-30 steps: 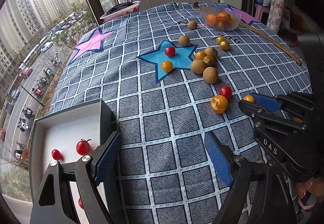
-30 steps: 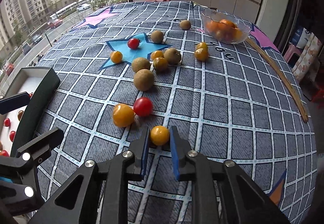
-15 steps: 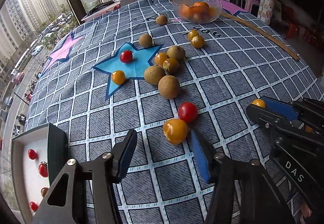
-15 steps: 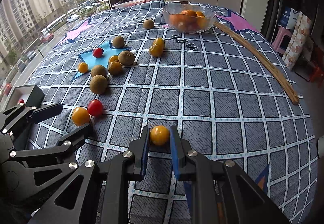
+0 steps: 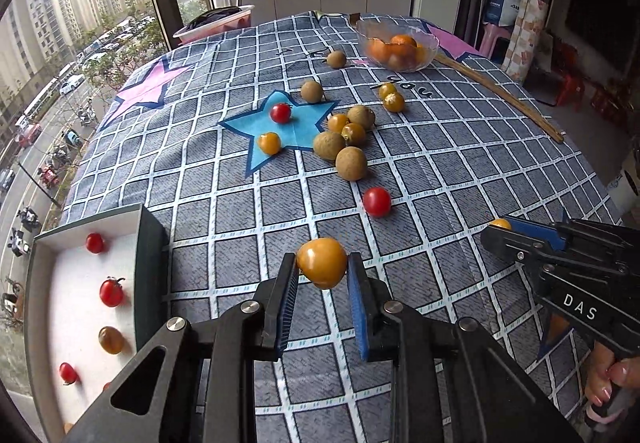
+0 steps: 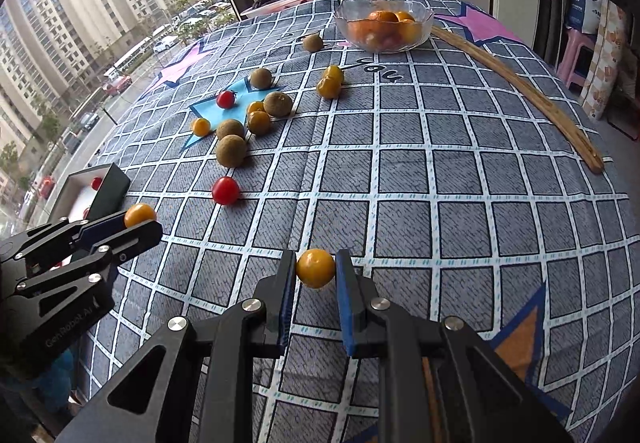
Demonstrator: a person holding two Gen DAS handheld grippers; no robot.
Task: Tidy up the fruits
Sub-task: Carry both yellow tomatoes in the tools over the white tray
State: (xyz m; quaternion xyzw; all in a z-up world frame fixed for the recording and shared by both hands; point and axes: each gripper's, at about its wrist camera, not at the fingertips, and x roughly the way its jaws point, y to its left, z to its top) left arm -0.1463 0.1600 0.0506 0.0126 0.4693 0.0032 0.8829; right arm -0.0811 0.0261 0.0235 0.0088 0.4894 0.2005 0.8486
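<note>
My left gripper (image 5: 322,275) is shut on a yellow-orange tomato (image 5: 322,262), held just above the checked cloth; it also shows in the right wrist view (image 6: 139,215). My right gripper (image 6: 315,275) is shut on a smaller yellow tomato (image 6: 315,267), seen at the right in the left wrist view (image 5: 500,223). A red cherry tomato (image 5: 377,201) lies loose ahead. Brown longans (image 5: 351,163) and yellow tomatoes (image 5: 269,143) cluster by the blue star. A glass bowl (image 5: 396,47) of orange fruit stands at the back.
A dark box with white lining (image 5: 72,307) holding red tomatoes sits at the table's left front edge. A wooden stick (image 6: 516,87) lies along the right side. A pink tray (image 5: 216,25) stands at the far left edge by the window.
My left gripper closed on the yellow-orange tomato and lifted it off the cloth. My right gripper kept its small yellow tomato and moved slightly forward and right.
</note>
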